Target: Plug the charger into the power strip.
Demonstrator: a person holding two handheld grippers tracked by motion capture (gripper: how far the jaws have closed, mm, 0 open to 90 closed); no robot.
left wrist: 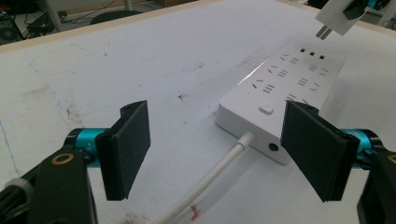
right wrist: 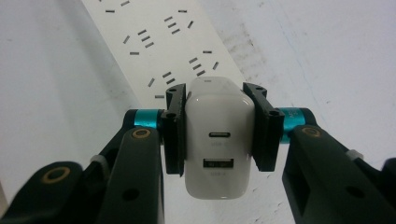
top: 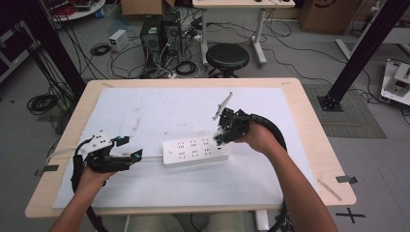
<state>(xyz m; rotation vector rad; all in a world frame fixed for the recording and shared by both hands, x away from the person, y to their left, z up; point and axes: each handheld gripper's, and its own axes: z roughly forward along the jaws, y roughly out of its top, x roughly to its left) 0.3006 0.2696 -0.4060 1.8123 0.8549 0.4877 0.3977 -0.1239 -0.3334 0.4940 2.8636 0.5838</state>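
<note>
Power strip [top: 195,151]: white, dark slot marks in rows on top, white button, white cord [left wrist: 212,176] with small red mark near lower end.
USB charger [right wrist: 216,135]: glossy white, two dark ports on face, silvery prongs.
Right gripper [right wrist: 216,130]: black jaws, teal collars, brass-coloured screw rings.
Left gripper [left wrist: 219,149]: black pads, teal collars; pale grey plate on top.
Table [top: 309,116]: light wood rim; mat [top: 159,108] white, faint grey scuffs.
</note>
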